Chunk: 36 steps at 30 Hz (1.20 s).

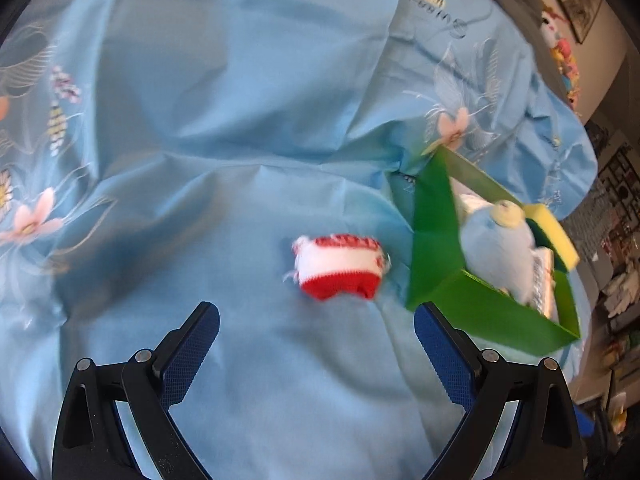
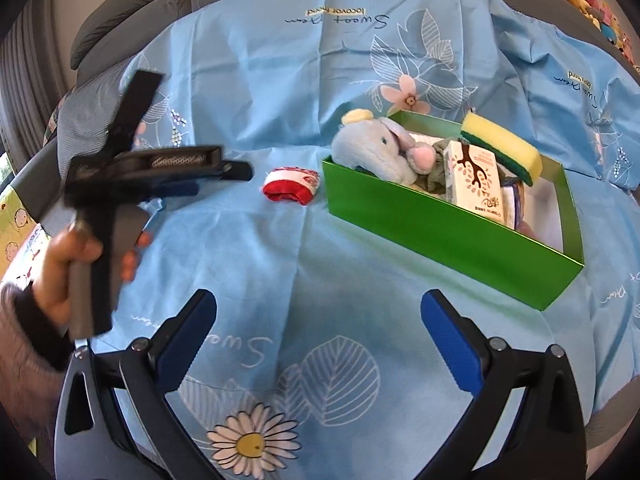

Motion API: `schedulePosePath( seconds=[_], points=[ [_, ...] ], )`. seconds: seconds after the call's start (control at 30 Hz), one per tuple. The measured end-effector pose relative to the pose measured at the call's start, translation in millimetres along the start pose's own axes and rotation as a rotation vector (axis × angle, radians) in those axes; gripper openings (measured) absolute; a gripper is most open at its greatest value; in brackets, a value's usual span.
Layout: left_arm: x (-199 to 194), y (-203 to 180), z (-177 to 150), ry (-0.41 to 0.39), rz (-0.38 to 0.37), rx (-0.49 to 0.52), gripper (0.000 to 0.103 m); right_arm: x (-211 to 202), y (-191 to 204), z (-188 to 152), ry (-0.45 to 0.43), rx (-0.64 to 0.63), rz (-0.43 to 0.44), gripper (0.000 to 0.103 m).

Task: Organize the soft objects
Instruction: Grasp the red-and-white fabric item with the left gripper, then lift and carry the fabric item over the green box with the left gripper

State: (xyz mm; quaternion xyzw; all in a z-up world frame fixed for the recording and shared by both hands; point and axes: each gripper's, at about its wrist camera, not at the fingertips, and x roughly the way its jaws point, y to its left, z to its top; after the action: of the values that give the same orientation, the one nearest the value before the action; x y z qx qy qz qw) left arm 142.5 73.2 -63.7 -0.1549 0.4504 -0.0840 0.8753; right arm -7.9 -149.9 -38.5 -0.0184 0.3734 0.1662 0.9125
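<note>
Right wrist view has, at far left, a hand (image 2: 76, 264) gripping the handle of the left gripper (image 2: 224, 170), which hangs blurred above the cloth (image 2: 280, 92) with its fingers pointing right toward the sock; from this side I cannot tell how far its jaws are apart. Just right of it lies a rolled red and white sock (image 2: 291, 186) on the blue cloth, close to the left end of the green box (image 2: 440, 232) but apart from it. The box sits right of centre and holds a blue plush elephant (image 2: 376, 148) at its left end, then a small carton (image 2: 476, 176) printed with a tree, a yellow sponge (image 2: 502, 146) leaning on the far wall, and white cloths at the right end. Near the bottom, the right gripper (image 2: 320, 320) hovers over the cloth with its jaws wide and nothing between them. Left wrist view shows the left gripper (image 1: 316, 328) with jaws spread wide and empty; the sock (image 1: 340, 266) lies on the cloth (image 1: 240, 120) just beyond them, slightly right of centre, and the box (image 1: 436, 248) stands at right with the elephant (image 1: 500, 248) and sponge (image 1: 554, 232) inside.
</note>
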Motion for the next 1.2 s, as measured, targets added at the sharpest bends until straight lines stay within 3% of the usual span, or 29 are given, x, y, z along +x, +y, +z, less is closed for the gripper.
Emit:
schedulePosePath(
  seconds=[0.2,0.37,0.47,0.53,0.6,0.67,0.93,1.03,1.2],
  points=[
    [34,6,22,0.043,-0.025,-0.082,0.098,17,-20,-2,0.023,0.037,0.004,0.102],
    [55,2,26,0.072,-0.012,-0.057,0.097,29,-30,-4,0.044,0.06,0.009,0.102],
    [62,3,28,0.074,-0.018,-0.061,0.089,33,-35,-4,0.047,0.061,0.006,0.102],
    [64,3,28,0.076,-0.033,-0.055,0.069,36,-37,-5,0.051,0.065,0.006,0.102],
    [66,-1,25,0.076,-0.063,-0.035,0.061,38,-40,-5,0.055,0.069,0.007,0.102],
    [66,-5,23,0.068,-0.067,-0.02,0.059,40,-42,-5,0.056,0.073,0.006,0.102],
    [36,3,8,0.04,-0.107,-0.017,0.054,42,-42,-5,0.053,0.077,0.006,0.102],
    [15,1,-6,0.045,-0.179,-0.014,0.054,43,-42,-7,0.06,0.085,0.011,0.102],
    [-11,-29,-40,0.082,-0.262,0.078,0.054,45,-35,-11,0.078,0.066,0.033,0.102]
  ],
)
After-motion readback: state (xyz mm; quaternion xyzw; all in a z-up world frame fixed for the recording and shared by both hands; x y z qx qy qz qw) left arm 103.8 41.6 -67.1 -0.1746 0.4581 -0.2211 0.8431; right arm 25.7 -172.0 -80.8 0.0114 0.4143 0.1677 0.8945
